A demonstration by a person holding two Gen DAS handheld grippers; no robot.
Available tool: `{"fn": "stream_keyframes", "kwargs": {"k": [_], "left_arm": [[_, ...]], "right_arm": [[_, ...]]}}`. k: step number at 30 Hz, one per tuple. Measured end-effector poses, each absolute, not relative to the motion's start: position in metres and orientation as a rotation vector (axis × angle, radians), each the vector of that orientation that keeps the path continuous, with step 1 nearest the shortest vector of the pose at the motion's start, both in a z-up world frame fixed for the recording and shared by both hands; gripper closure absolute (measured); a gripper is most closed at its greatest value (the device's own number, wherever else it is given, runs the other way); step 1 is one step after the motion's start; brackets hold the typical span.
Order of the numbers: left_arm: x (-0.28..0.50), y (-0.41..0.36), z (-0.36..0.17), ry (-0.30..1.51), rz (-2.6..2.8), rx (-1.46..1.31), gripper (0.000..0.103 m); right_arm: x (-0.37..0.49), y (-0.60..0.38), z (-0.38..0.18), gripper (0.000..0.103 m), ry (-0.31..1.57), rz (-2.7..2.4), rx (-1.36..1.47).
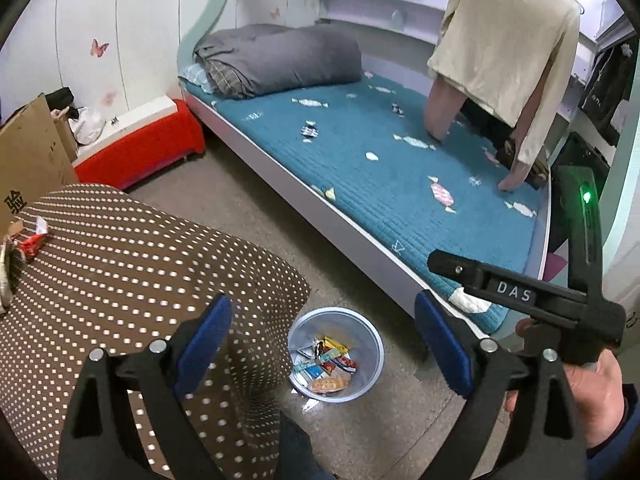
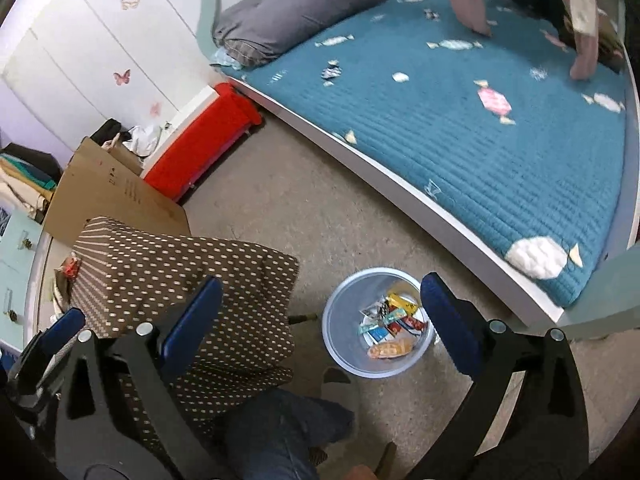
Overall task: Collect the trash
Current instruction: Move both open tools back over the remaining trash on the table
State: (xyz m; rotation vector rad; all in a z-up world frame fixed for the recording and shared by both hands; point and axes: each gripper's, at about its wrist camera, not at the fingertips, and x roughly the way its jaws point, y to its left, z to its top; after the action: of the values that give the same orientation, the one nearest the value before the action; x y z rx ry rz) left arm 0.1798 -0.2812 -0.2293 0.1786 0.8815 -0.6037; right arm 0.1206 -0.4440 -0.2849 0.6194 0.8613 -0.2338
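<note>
Wrappers in bin on floor (below both empty grippers); jaws wide apart.

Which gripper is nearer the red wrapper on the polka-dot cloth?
Left. The left gripper hangs open by the cloth's near edge, the red wrapper on that cloth; the right gripper, open, is over the bin, farther off.

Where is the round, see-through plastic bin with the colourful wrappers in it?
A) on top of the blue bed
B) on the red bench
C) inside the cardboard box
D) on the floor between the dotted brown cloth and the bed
D: the round clear plastic bin stands on the grey floor, with the brown dotted cloth on one side and the blue quilted bed on the other.
</note>
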Motion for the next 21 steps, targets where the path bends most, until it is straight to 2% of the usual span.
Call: {"fn": "stream_keyframes", "kwargs": {"k": [10, 21], "left_arm": [[0.173, -0.235, -0.196, 0.787, -0.551, 0.142, 0.012], [0.185, -0.144, -0.167, 0.704, -0.429, 0.061, 0.012]], "right_arm": [[0.136, -0.399, -0.229, 0.006, 0.791, -0.145, 0.515], [0.170, -0.318, -0.185, 0.006, 0.756, -0.009, 0.397]]}}
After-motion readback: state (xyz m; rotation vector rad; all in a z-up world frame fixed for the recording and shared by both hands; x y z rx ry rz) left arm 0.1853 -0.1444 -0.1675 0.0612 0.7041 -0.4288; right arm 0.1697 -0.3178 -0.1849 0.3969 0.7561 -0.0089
